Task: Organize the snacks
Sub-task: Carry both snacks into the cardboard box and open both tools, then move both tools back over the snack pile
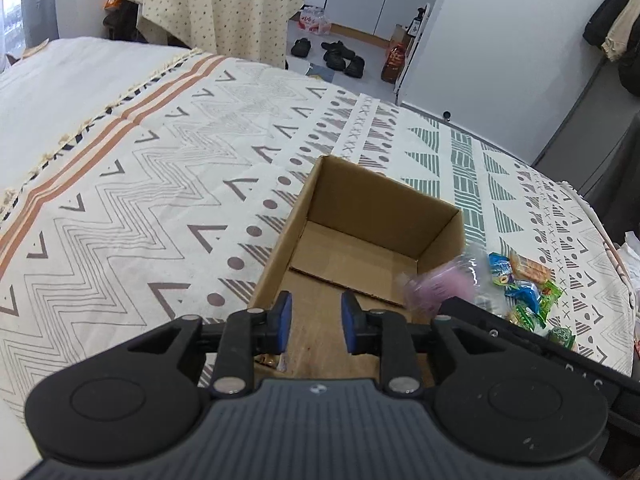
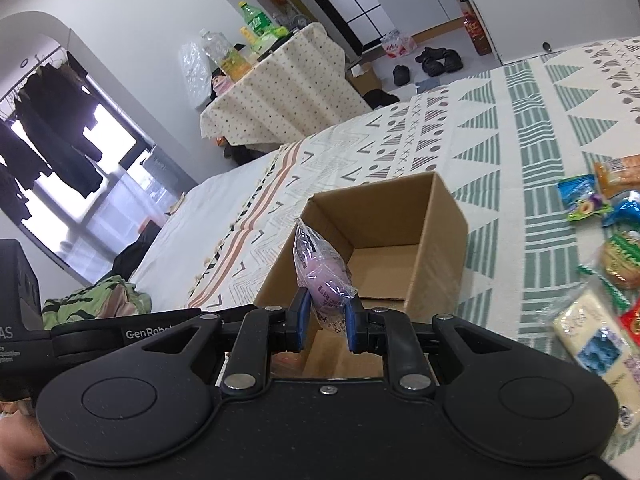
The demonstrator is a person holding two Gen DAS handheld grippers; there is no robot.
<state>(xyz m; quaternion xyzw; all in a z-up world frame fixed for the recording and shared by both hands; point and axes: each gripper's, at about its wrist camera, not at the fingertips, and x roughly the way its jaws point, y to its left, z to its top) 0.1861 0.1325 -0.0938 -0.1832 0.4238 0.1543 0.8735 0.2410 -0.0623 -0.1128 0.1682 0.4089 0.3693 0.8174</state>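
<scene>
In the right wrist view the right gripper [image 2: 325, 316] sits at lower centre, its blue pads [image 2: 301, 320] pinched on the bottom of a purple snack in a clear wrapper [image 2: 320, 268], which stands up and leans slightly left, in front of the open cardboard box [image 2: 440, 216] at mid-frame. The box rests on a patterned bedspread [image 2: 532, 128], its flaps up and its brown floor showing. At the right edge of that frame a loose pile of wrapped snacks [image 2: 600, 248] lies on the cloth, apart from the box. In the left wrist view the left gripper [image 1: 316, 322] hangs at lower centre over the near end of the box [image 1: 384, 208], fingers parted with nothing between them. The purple snack [image 1: 436, 284] appears blurred at the box's right wall, lower right of the frame, with the pile [image 1: 524, 292] just beyond it.
</scene>
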